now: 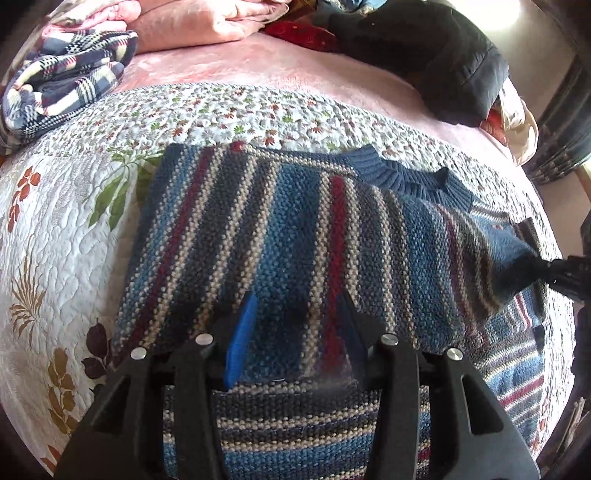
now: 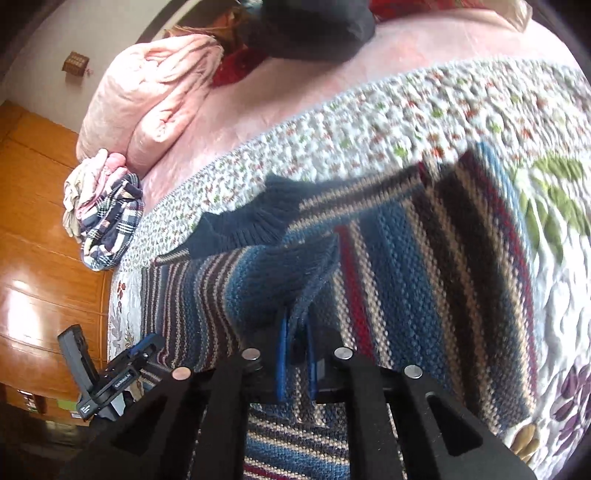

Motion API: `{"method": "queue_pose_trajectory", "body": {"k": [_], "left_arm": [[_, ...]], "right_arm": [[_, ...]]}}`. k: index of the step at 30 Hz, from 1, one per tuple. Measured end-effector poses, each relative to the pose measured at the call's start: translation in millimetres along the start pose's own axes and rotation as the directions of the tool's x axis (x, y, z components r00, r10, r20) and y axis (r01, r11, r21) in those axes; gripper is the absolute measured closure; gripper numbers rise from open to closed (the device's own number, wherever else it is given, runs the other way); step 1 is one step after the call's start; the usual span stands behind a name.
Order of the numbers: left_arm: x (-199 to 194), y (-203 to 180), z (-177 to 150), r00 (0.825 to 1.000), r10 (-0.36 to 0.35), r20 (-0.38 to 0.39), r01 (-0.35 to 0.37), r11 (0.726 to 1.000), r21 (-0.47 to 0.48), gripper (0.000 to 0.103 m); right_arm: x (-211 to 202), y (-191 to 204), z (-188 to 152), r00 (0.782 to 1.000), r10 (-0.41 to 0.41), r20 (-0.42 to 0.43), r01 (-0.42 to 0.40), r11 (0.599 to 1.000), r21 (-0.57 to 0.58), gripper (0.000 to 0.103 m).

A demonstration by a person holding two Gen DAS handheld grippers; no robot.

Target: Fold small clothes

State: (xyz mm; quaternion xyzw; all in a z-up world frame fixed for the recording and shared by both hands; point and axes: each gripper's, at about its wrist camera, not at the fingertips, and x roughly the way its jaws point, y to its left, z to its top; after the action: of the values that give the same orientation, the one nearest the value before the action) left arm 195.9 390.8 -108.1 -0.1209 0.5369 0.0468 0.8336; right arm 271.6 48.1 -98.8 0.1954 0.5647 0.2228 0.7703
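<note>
Two grippers work a striped blue, red and cream knitted sweater (image 1: 295,229) lying flat mid-way on the floral quilted bedspread (image 1: 59,236). Left gripper (image 1: 295,332) stands wide over the hem; right gripper (image 2: 295,343) pinches a sleeve fold.

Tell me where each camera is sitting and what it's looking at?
Left wrist: sits on the left gripper, looking along its open fingers over the striped sweater on the floral quilt; the right gripper shows at the right edge.
Right wrist: sits on the right gripper, shut on a sweater fold, tilted view; the left gripper shows lower left.
Both share: sweater, quilt, plaid cloth, pink bedding.
</note>
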Motion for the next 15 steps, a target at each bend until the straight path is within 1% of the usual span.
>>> {"method": "queue_pose_trajectory", "body": {"k": [1, 2, 3, 5, 6, 7, 9, 11, 13, 15], "left_arm": [[2.8, 1.2, -2.4, 1.000, 0.000, 0.001, 0.000, 1.000, -0.003, 0.057], [4.0, 2.7, -5.1, 1.000, -0.008, 0.006, 0.008, 1.000, -0.008, 0.057], [5.2, 5.1, -7.6, 1.000, -0.019, 0.010, 0.019, 1.000, -0.018, 0.057], [7.3, 10.3, -10.2, 0.999, -0.048, 0.008, 0.048, 0.998, -0.047, 0.057], [8.1, 12.2, -11.1, 0.998, -0.057, 0.005, 0.057, 0.997, -0.055, 0.057], [8.1, 12.8, -11.0, 0.998, -0.060, 0.001, 0.060, 0.997, -0.054, 0.057], [9.2, 10.7, -10.1, 0.999, -0.046, -0.010, 0.045, 0.998, -0.034, 0.057], [10.0, 7.4, -8.9, 1.000, -0.022, -0.018, 0.021, 1.000, -0.018, 0.057], [10.7, 4.1, -8.2, 1.000, 0.002, -0.018, -0.002, 1.000, -0.019, 0.057], [6.6, 1.5, -9.2, 0.999, 0.030, -0.017, -0.031, 0.999, -0.029, 0.057]], "right_arm": [[-2.0, 2.4, -0.1, 1.000, -0.005, 0.015, 0.005, 1.000, -0.020, 0.095], [0.0, 2.2, -0.2, 1.000, -0.027, 0.014, 0.028, 0.999, -0.029, 0.095], [5.6, -1.1, -2.2, 0.998, -0.055, -0.001, 0.055, 0.998, -0.028, 0.095], [21.1, -15.5, -8.5, 0.993, -0.098, -0.059, 0.098, 0.995, 0.002, 0.095], [29.2, -23.1, -12.7, 0.990, -0.113, -0.086, 0.115, 0.993, 0.019, 0.095], [33.9, -29.3, -16.1, 0.990, -0.106, -0.092, 0.109, 0.993, 0.034, 0.095], [35.1, -36.3, -17.6, 0.992, -0.086, -0.087, 0.092, 0.994, 0.065, 0.096], [34.6, -37.8, -15.9, 0.991, -0.084, -0.100, 0.092, 0.992, 0.081, 0.095], [31.4, -33.4, -15.0, 0.989, -0.102, -0.104, 0.108, 0.993, 0.054, 0.094], [20.5, -24.6, -18.0, 0.986, -0.142, -0.082, 0.144, 0.989, 0.014, 0.086]]}}
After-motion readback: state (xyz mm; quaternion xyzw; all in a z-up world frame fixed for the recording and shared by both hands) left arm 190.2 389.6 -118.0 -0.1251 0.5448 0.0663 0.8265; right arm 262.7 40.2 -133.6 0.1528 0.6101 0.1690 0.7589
